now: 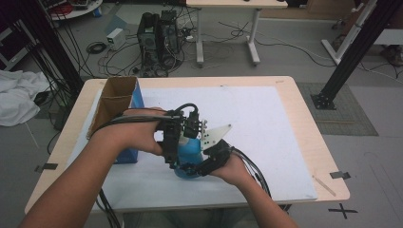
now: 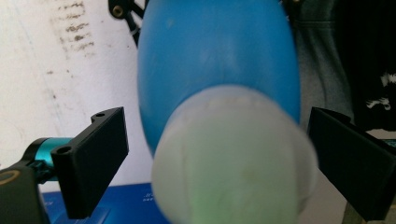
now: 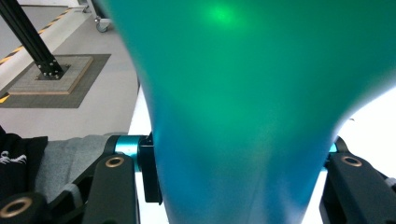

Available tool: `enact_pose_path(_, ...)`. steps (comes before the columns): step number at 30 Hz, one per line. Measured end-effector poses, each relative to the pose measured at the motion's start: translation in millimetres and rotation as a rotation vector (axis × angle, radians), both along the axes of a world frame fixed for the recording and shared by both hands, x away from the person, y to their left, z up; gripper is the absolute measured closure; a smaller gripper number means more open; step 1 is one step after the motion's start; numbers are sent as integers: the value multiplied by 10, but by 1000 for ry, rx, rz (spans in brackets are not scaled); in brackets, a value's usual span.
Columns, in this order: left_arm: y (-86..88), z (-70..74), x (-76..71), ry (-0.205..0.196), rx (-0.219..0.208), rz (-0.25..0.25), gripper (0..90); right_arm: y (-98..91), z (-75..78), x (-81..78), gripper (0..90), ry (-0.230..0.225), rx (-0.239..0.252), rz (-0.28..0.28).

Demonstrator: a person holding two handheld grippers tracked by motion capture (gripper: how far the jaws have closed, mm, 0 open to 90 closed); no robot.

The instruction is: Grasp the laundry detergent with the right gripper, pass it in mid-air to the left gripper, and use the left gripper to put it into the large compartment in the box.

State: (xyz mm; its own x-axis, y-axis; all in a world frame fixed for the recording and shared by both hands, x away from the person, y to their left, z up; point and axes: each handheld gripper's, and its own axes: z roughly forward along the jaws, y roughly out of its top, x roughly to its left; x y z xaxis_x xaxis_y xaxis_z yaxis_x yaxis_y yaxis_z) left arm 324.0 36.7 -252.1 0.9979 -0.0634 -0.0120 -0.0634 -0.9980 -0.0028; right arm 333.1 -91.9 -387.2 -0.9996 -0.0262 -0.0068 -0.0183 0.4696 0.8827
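Clamping blue bottle (image 1: 190, 154): right gripper (image 1: 192, 167); left gripper (image 2: 217, 154) open around cap.

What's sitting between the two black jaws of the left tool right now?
In the left gripper view, the blue bottle with its white cap sits between them; both jaws stand clear of it.

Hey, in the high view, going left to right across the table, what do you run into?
Cardboard box → left hand-held gripper → blue bottle → right hand-held gripper → bare white mat.
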Motion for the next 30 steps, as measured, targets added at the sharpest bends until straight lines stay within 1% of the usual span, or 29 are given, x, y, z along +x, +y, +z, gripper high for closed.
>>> enact_pose_path(1,0,3,-5,-8,-3,-13,66,14,-1,1,438,-3,3,1)
enact_pose_path(2,2,6,-2,-5,-7,-20,66,24,0,13,438,-21,1,7)
enact_pose_path(3,8,3,-13,12,-11,-9,66,36,-1,14,439,-20,5,8)
enact_pose_path(4,7,9,-15,8,-10,-24,66,40,4,13,439,-20,2,6)
enact_pose_path(5,10,13,-25,12,-9,-20,66,38,4,-14,439,16,-22,2)
enact_pose_path(6,8,11,-14,13,-16,-30,66,41,10,-19,439,22,-25,3)
enact_pose_path(7,9,10,-18,7,-22,-25,66,53,11,-20,438,23,-13,5)
enact_pose_path(8,11,10,-31,6,-22,-13,66,50,18,-24,438,28,-18,3)
enact_pose_path(9,8,15,-31,-4,-18,-21,66,54,25,-24,438,29,-20,6)
enact_pose_path(11,8,17,-31,0,-23,-24,66,69,31,-28,439,23,-15,5)
enact_pose_path(12,3,20,-25,-7,-24,-39,66,74,34,-28,438,22,-14,9)
enact_pose_path(13,1,20,-34,-14,-25,-39,66,89,33,-15,439,0,0,8)
enact_pose_path(15,-3,14,-46,-14,-16,-27,66,99,42,-22,439,2,-9,6)
enact_pose_path(16,-5,11,-47,-14,-12,-26,66,103,44,-31,439,17,-14,9)
enact_pose_path(17,-7,12,-49,-20,-5,-23,67,112,45,-33,439,15,-18,8)
enact_pose_path(18,-5,10,-49,-21,-4,-16,67,117,54,-41,439,28,-19,10)
enact_pose_path(19,-3,7,-41,-14,-7,-20,67,120,63,-49,439,44,-16,16)
enact_pose_path(20,-2,8,-45,-24,-3,-20,67,128,63,-49,439,43,-12,12)
enact_pose_path(21,6,3,-60,-17,-5,1,67,136,59,-39,439,20,-7,13)
enact_pose_path(22,7,5,-50,-10,-7,1,74,139,61,-31,439,4,-16,14)
enact_pose_path(23,9,12,-40,-14,-9,-3,94,143,64,-45,439,23,-14,11)
enact_pose_path(24,14,12,-49,-12,-7,5,100,147,66,-42,439,18,-16,13)
enact_pose_path(25,16,19,-49,-15,-4,2,108,150,70,-31,439,4,-11,15)
enact_pose_path(26,20,23,-53,-16,-6,8,116,153,70,-34,439,5,-10,16)
enact_pose_path(27,21,23,-50,-17,-8,8,117,162,69,-44,439,9,-6,4)
enact_pose_path(28,21,23,-52,-18,-5,10,118,166,73,-61,439,33,-1,0)
enact_pose_path(30,19,20,-55,-20,-1,11,133,172,76,-58,439,24,2,4)
